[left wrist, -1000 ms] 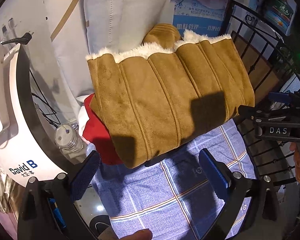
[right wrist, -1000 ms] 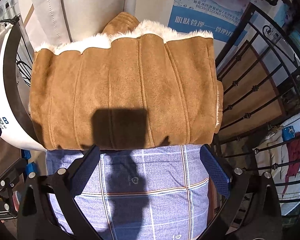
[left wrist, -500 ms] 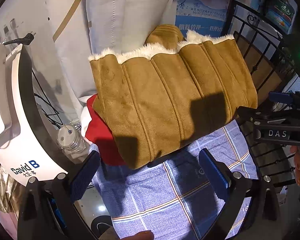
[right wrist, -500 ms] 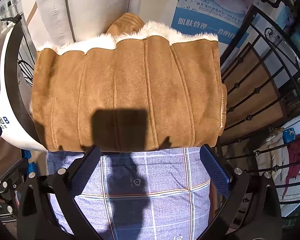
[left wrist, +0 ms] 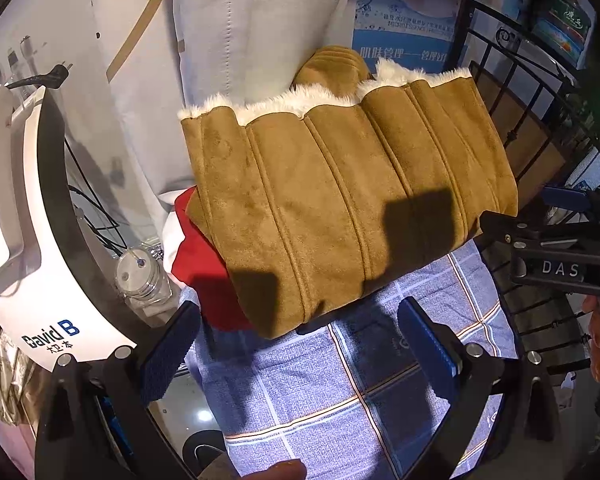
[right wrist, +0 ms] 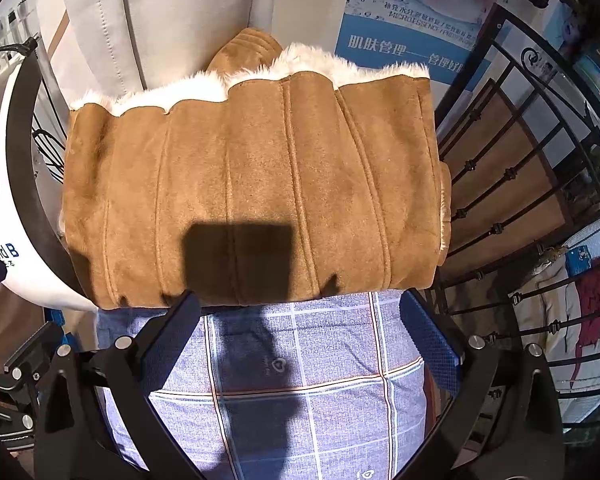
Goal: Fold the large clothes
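- Two grippers hang over the near end of the surface, each with its blue-padded fingers spread wide and nothing between them: the left gripper (left wrist: pixel 296 354) and the right gripper (right wrist: pixel 300 346).
- The tan suede coat (right wrist: pixel 252 200) lies folded into a thick bundle on the blue plaid cloth (right wrist: pixel 308 392), with its cream fleece lining (right wrist: pixel 316 66) showing along the far edge.
- A ribbed tan part of the coat (right wrist: pixel 246 50) pokes up behind that fleece edge.
- From the right wrist view the tips of the right gripper's fingers (right wrist: pixel 172 344) sit just at the coat's near fold; I cannot tell whether they touch it.
- From the left wrist view the left gripper's fingers (left wrist: pixel 168 354) stand a little short of the bundle, above the plaid cloth.
- A red garment (left wrist: pixel 204 272) lies under the coat's left side, sticking out toward the left gripper.
- A clear bottle with a lid (left wrist: pixel 140 280) stands just beside the red garment, next to a white machine marked "David B" (left wrist: pixel 32 264).
- Behind the coat hangs a pale grey stitched fabric (left wrist: pixel 236 24), and a blue poster with Chinese lettering (right wrist: pixel 404 16) is on the wall.
- A black iron railing (right wrist: pixel 512 176) curves round the right side.
- In the left wrist view the right gripper's black frame, lettered "DAS" (left wrist: pixel 560 268), comes in from the right, with a person's fingertips (left wrist: pixel 598 344) below it.
- Dark square shadows fall across the coat's near half.
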Available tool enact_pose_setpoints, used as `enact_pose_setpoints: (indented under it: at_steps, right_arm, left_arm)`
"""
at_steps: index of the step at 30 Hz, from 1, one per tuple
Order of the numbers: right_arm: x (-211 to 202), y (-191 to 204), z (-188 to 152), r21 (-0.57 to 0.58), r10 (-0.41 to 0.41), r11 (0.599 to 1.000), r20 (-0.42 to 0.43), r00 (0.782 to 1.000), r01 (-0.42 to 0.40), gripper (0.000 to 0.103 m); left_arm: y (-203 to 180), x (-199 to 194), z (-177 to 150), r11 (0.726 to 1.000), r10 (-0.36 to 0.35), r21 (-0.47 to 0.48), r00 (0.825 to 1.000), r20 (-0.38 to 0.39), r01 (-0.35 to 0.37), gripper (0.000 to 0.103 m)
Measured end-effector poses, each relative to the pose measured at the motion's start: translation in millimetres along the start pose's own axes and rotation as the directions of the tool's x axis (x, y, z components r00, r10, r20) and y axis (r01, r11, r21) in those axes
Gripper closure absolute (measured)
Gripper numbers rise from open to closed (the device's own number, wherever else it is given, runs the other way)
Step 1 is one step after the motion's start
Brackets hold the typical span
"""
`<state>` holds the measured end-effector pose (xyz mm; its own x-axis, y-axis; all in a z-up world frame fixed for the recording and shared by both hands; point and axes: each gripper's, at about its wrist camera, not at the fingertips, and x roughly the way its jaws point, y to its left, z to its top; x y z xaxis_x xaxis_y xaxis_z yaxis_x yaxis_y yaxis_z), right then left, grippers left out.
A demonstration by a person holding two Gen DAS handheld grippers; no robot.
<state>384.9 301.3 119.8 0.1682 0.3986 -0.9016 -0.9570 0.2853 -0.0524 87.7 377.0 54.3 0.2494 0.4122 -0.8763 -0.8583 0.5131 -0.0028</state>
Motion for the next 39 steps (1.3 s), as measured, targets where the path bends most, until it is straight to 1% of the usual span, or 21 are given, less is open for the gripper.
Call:
enact_pose_setpoints:
  at_steps: [5,13,23,28,34,39]
  right_arm:
    - [-2,-2,-1,0.009,-0.017,1.000,0.005,1.000,0.017,0.005]
    - [0,2,-4,0.000,-0.007,1.000,-0.005,1.000,0.007,0.005]
    - [-2,1,-3,-0.002,-0.006,1.000,-0.007,1.000,0.006,0.005]
    - [-3,2,-2,0.001,-0.001,1.000,0.000,1.000,0.001,0.005]
    - [-2,5,-4,-0.007,0.006,1.000,-0.002,1.000,-0.006,0.005]
    - [-3,4,-5,0.002,0.014,1.000,0.002,1.000,-0.014,0.005]
  left_arm:
    - [0,-1,1,1.000,-0.001,-0.001,1.000,0.008,0.001,0.006]
    - [-4,3,1,1.000,-0.009,0.004,1.000,-0.008,0.009,0.006]
    - [0,9,7,1.000,-0.021,-0.022,0.999,-0.030,0.020,0.006]
    - [4,10,8,0.999,-0.008,-0.044,1.000,-0.029,0.007,0.006]
    - [2,9,8,0.999,-0.006,-0.039,1.000,-0.023,0.005,0.006]
    - [2,9,9,0.998,-0.033,-0.047,0.999,-0.022,0.032,0.006]
